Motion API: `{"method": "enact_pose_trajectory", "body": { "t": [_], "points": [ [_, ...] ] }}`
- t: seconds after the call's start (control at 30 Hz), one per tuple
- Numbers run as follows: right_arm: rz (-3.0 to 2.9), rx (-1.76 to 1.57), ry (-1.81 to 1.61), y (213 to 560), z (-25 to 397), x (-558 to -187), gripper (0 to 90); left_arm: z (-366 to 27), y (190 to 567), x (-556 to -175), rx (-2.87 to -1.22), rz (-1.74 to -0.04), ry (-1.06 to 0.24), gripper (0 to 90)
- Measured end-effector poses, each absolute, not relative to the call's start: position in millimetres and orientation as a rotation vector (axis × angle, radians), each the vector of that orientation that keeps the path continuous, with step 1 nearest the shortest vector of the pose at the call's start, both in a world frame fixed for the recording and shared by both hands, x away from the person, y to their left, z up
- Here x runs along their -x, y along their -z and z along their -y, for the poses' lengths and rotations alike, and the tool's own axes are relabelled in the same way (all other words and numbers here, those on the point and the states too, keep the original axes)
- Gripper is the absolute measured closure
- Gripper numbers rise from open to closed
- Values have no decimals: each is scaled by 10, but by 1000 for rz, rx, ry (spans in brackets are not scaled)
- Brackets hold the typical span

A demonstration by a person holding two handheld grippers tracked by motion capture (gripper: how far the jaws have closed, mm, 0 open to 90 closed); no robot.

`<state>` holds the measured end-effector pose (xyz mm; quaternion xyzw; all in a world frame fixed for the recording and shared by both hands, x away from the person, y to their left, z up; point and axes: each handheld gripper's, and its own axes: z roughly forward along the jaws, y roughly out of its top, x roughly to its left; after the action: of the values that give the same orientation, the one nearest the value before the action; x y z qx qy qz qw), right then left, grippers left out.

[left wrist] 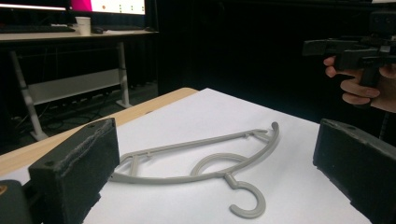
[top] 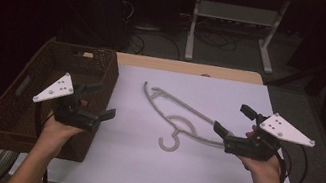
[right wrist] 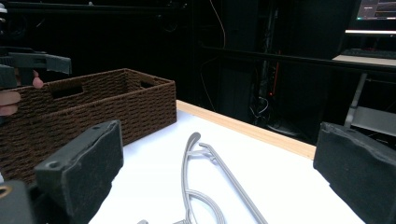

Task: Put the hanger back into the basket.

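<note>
Hanger: grey plastic, flat on the white table, long axis diagonal, between both grippers. Right gripper, jaws spread and empty, sits nearer, beside its lower end. Left gripper, likewise spread and empty, hovers by the basket.

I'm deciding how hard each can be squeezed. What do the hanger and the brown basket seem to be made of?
Hanger: probably moulded plastic, matt grey, going by its thin uniform bars and the smooth hook formed in one piece with them.
Basket: looks like woven fibre, perhaps paper rope or wicker, dark brown and matt; tight ribbed rows run across its walls, with cut-out handles. The exact fibre cannot be told.
</note>
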<state>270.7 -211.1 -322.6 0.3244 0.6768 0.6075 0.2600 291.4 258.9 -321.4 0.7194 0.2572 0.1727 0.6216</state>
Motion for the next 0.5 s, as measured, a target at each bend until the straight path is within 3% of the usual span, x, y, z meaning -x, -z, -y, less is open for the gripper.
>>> {"method": "enact_pose_trajectory", "body": {
  "t": [0.5],
  "points": [
    [-1900,-898,-1613,3264,2098,-2765,11,-2302,3231,-2913,-1733,-562,-348,3]
  ]
}}
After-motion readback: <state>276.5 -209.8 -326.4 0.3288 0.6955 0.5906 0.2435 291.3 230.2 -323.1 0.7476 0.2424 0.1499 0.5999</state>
